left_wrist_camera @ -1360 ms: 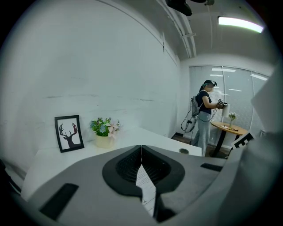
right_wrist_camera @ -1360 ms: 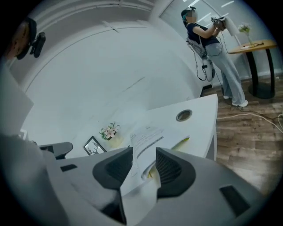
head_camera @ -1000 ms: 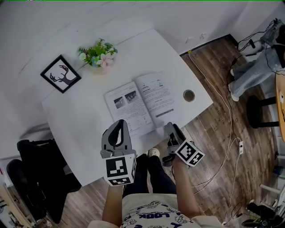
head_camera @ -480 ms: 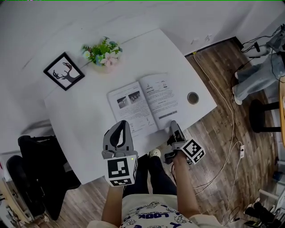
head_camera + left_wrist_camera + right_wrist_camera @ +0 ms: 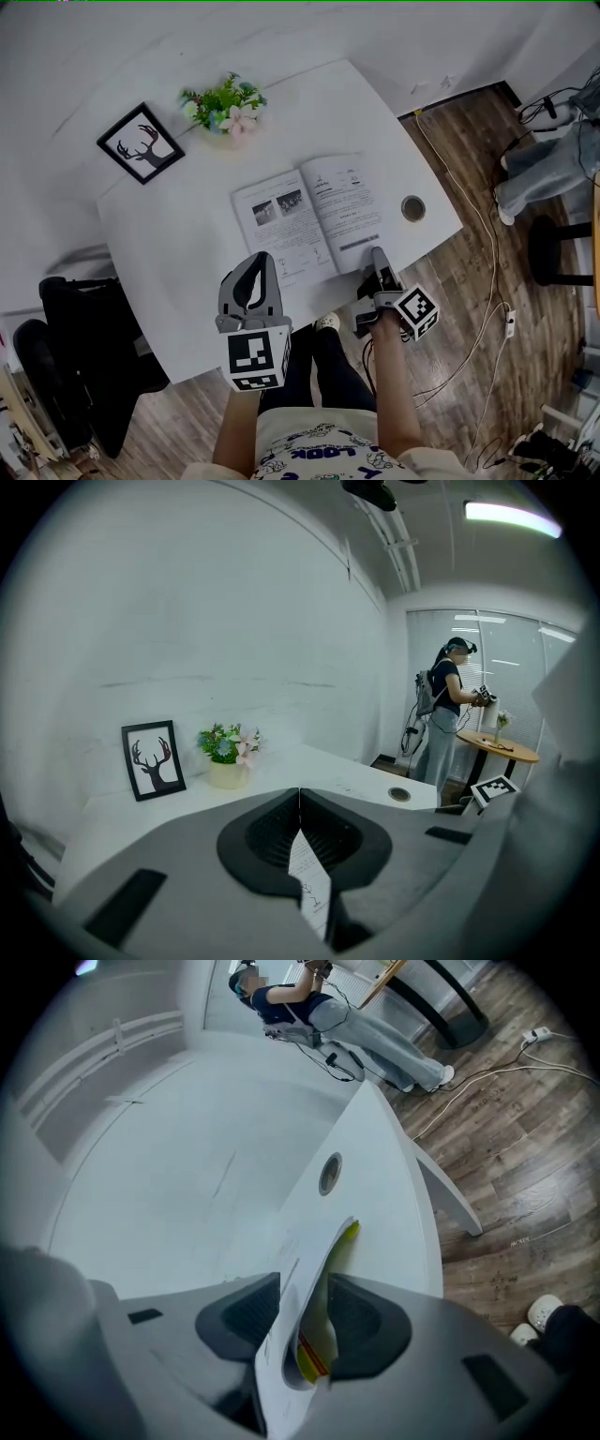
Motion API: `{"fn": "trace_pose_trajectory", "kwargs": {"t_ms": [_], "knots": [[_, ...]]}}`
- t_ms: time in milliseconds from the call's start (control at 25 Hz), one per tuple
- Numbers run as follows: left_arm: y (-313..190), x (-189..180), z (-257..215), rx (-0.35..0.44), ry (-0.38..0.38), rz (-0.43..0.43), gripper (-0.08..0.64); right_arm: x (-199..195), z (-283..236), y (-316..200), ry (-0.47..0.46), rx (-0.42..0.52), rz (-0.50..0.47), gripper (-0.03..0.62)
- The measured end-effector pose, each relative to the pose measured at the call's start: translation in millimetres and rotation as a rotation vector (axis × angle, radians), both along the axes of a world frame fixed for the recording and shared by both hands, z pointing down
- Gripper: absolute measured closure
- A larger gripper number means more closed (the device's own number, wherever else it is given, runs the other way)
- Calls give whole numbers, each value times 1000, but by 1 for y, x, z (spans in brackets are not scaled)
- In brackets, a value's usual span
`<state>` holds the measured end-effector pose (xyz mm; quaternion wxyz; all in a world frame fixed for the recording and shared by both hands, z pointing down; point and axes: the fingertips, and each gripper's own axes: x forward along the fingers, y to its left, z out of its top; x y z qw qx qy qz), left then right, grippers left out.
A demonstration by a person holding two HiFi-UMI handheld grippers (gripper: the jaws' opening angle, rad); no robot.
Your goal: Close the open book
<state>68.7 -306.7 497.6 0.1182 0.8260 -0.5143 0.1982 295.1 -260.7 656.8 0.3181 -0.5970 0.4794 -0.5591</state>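
The right gripper [image 5: 302,1290] has its jaws clasped on the book's [image 5: 281,230] curling right-hand pages at the near edge. The left gripper [image 5: 300,795] hovers by the book's near left corner, jaws pressed together and empty. Beneath the open book is the white table [image 5: 178,244].

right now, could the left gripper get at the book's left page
Probably yes: the left gripper hangs by the near left corner of the book, jaws together, nothing in the way.
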Motion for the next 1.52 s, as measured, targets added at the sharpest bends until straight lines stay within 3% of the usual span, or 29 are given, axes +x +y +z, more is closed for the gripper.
{"fn": "trace_pose_trajectory", "kwargs": {"t_ms": [120, 280, 560, 1240, 1520], "knots": [[-1, -1, 1, -3, -1, -1, 537, 2, -2, -3, -5, 11, 10, 431], [-2, 0, 1, -2, 1, -1, 537, 5, -6, -3, 24, 18, 20, 512], [-2, -1, -5, 12, 7, -6, 537, 1, -21, -1, 29, 65, 19, 535], [8, -21, -31, 60, 39, -43, 537, -47, -67, 6, 269, 125, -174, 554], [16, -38, -40, 75, 49, -80, 537, -72, -77, 7, 431, 130, -293, 555]]}}
